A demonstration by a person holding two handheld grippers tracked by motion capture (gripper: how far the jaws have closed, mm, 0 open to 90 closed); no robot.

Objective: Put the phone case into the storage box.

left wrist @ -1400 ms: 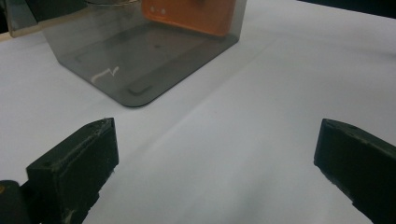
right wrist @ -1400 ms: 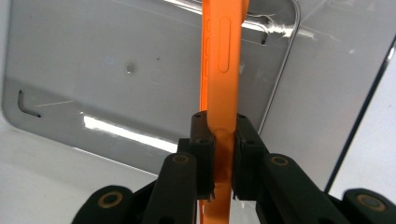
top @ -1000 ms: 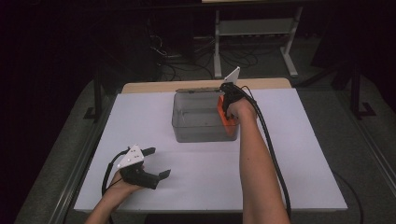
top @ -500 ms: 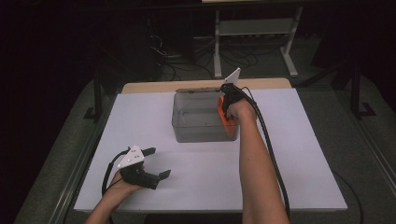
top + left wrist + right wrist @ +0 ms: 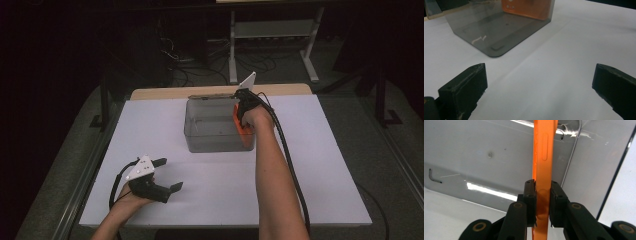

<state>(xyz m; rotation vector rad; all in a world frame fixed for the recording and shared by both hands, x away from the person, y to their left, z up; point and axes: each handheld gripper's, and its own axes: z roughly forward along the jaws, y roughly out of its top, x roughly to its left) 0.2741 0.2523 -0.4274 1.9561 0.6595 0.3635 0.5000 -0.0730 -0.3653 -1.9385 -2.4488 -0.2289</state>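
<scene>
Clamped jaws of the right gripper [image 5: 541, 202] are pinching the orange phone [image 5: 543, 162] by its thin edges, holding it on edge inside the bin [image 5: 217, 125], close against the bin's right wall. Across the last second almost nothing is changing: the right hand [image 5: 255, 116] is staying over the bin's right end and the phone is sitting at the same height, so the lowering seems to be pausing or finishing, and the release is probably coming next. From the left gripper view the phone [image 5: 529, 8] is showing through the tinted wall, its lower edge looking near the bin floor, though whether it is touching cannot be told. The right forearm is reaching straight forward from the near edge of the table [image 5: 310, 165], wrist bent down into the bin. The left gripper [image 5: 162, 175] is resting near the front left of the table, jaws wide apart and holding nothing, pointing toward the bin.
</scene>
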